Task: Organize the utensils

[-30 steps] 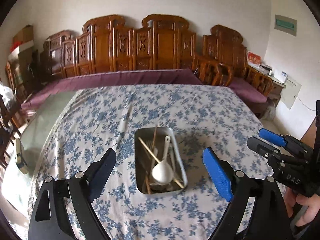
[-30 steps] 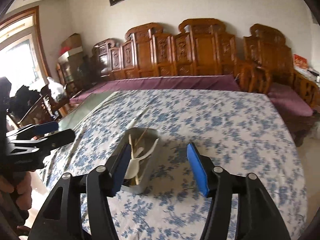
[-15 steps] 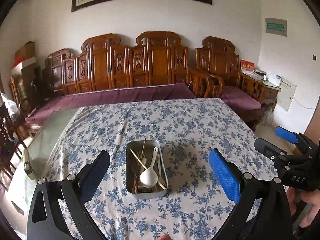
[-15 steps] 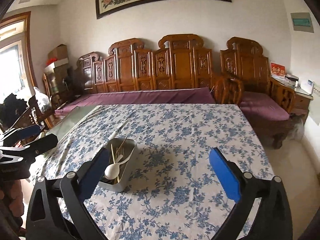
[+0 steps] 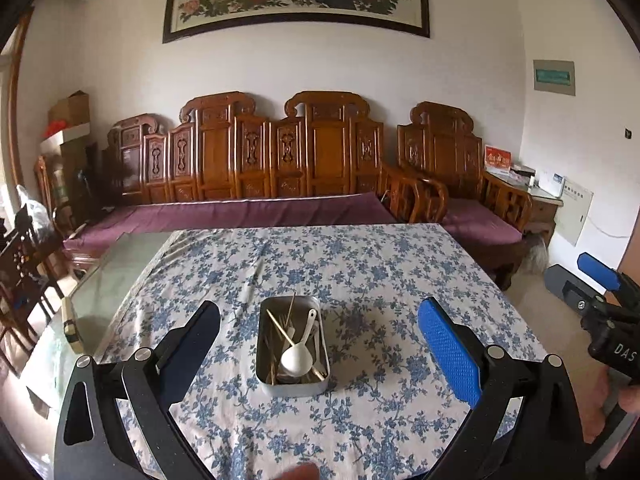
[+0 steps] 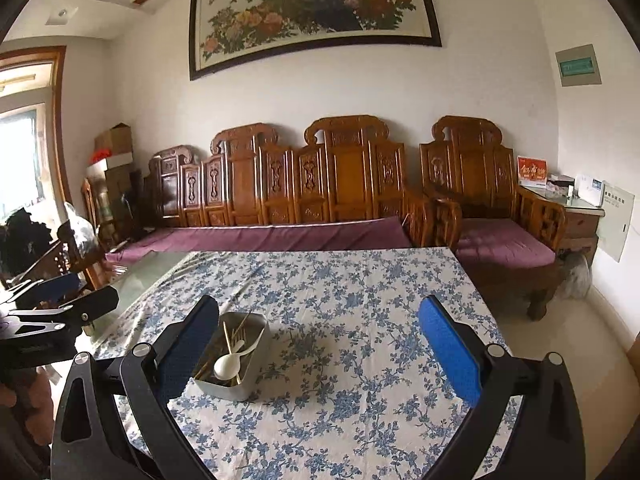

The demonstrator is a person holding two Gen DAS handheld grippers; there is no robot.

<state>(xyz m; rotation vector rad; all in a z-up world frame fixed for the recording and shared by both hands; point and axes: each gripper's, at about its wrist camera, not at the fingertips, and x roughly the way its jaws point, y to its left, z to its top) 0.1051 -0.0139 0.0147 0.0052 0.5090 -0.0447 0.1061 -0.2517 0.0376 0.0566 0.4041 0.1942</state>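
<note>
A metal tin [image 5: 294, 387] sits on the flowered tablecloth, holding a white spoon [image 5: 297, 358], wooden chopsticks [image 5: 280, 327] and a fork. My left gripper [image 5: 318, 338] hangs above and short of the tin, jaws wide open, nothing between them. In the right wrist view the same tin [image 6: 236, 388] lies low left, partly behind the left finger. My right gripper [image 6: 318, 340] is open wide and empty, raised over the cloth to the right of the tin. Each gripper shows at the edge of the other's view.
The table [image 5: 400, 280] has bare glass along its left side [image 5: 112, 276], where a small object [image 5: 72, 326] lies. Behind it stand a carved wooden sofa [image 5: 280, 168] with a purple cushion and an armchair [image 6: 492, 208]. Floor lies to the right.
Both grippers have pulled back and risen, tilting up so more wall and painting show. The right gripper's jaws went from partly open to fully wide. The tin looks smaller and farther.
</note>
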